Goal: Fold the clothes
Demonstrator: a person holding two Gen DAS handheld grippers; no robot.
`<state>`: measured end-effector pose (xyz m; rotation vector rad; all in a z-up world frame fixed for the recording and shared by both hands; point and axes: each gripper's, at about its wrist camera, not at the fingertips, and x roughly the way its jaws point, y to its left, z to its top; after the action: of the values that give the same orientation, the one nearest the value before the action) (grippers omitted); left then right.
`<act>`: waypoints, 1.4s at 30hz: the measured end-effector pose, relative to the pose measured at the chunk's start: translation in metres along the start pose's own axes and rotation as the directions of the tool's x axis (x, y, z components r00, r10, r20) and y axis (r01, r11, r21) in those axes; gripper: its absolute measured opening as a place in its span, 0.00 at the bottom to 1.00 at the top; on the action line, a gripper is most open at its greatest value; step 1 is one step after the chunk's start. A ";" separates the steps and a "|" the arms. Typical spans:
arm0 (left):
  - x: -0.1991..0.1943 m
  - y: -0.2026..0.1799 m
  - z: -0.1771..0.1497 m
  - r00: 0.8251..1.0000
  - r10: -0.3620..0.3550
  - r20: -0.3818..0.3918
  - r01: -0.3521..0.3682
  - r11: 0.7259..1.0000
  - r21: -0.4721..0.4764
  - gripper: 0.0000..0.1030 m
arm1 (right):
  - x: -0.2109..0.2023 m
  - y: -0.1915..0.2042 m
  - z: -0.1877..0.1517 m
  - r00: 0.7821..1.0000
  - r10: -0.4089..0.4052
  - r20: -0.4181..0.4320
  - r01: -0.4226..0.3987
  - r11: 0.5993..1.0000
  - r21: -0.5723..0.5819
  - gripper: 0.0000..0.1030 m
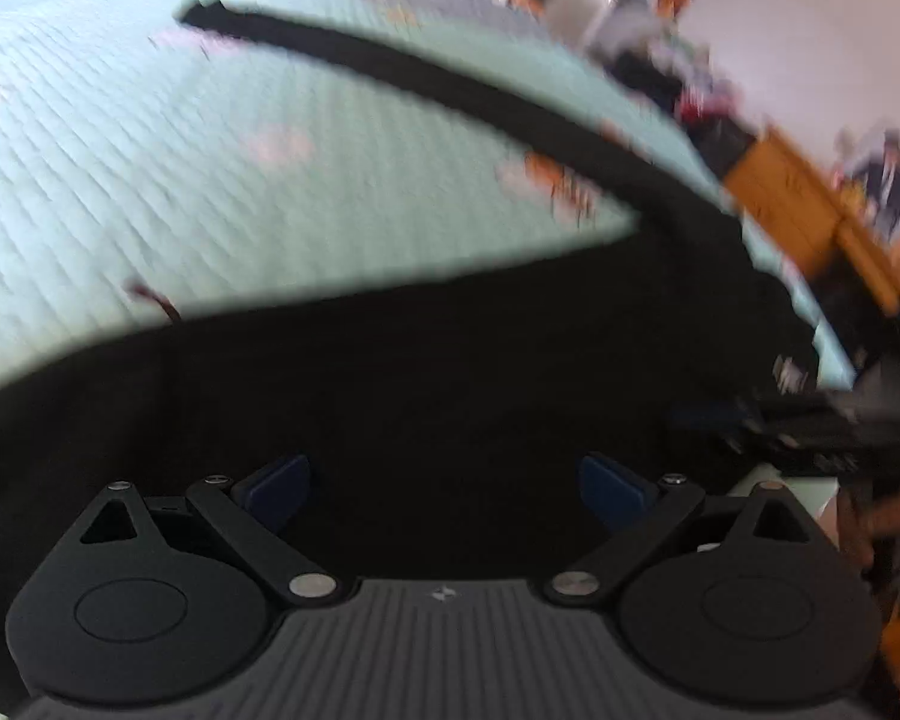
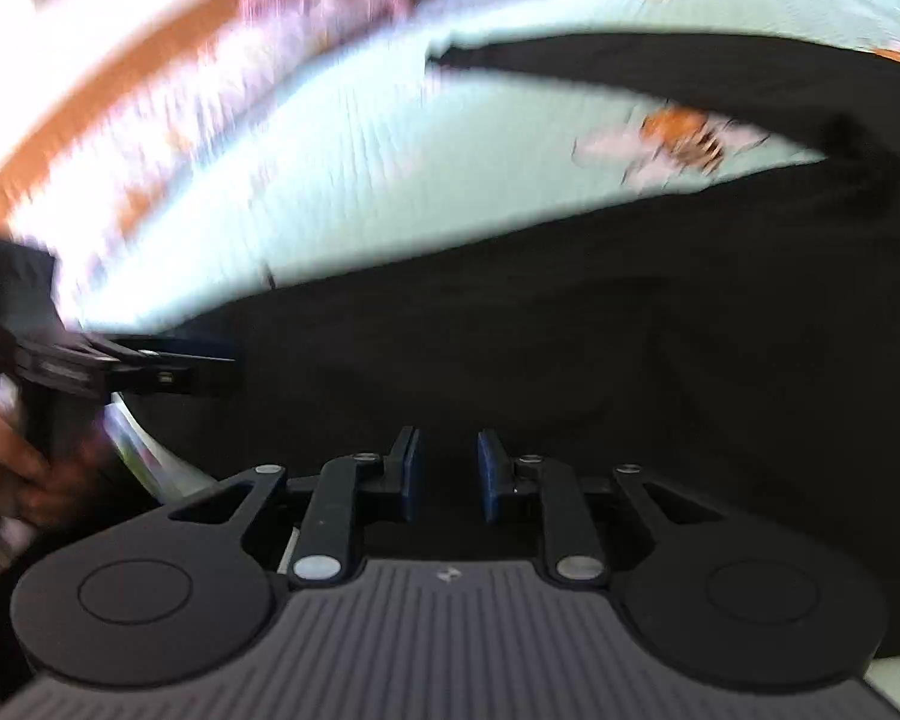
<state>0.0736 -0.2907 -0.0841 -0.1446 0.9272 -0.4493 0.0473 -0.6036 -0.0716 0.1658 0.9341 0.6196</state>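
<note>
One black garment [image 1: 450,372] drapes over quilted mint bedding [image 1: 150,168].

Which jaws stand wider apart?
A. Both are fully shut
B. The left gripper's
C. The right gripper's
B: the left gripper shows a wide gap between its blue pads over the black garment, while the right gripper shows only a narrow gap.

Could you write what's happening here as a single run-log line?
task: fold clothes | left gripper: open, over black garment | right gripper: narrowly open, over same garment | surface: mint quilted bedspread | view: motion-blurred
</note>
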 end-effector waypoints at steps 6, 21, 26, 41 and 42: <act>0.010 0.015 0.039 0.986 0.145 0.085 -0.140 0.988 -0.056 0.94 | 0.036 0.001 0.038 0.997 -0.007 0.076 0.003 0.999 0.043 0.22; 0.032 0.016 0.050 0.990 0.134 0.046 -0.133 0.991 -0.025 0.91 | 0.061 0.019 0.051 1.000 -0.019 0.006 0.019 1.000 0.005 0.25; -0.017 0.032 0.034 1.000 -0.009 0.020 0.011 0.995 -0.102 0.87 | 0.025 0.033 0.040 0.999 0.031 0.022 -0.030 0.999 -0.010 0.27; -0.053 0.087 0.039 0.989 -0.109 0.103 0.137 0.937 -0.320 0.81 | 0.056 0.049 0.060 0.993 0.120 0.003 -0.120 0.993 -0.023 0.30; -0.060 0.092 0.041 0.987 -0.116 0.115 0.148 0.930 -0.336 0.82 | 0.047 0.053 0.050 0.991 0.135 -0.025 -0.136 0.989 -0.053 0.31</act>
<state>0.1039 -0.1843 -0.0439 -0.5458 0.9005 -0.3979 0.0847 -0.5276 -0.0541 0.1751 0.9309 0.7732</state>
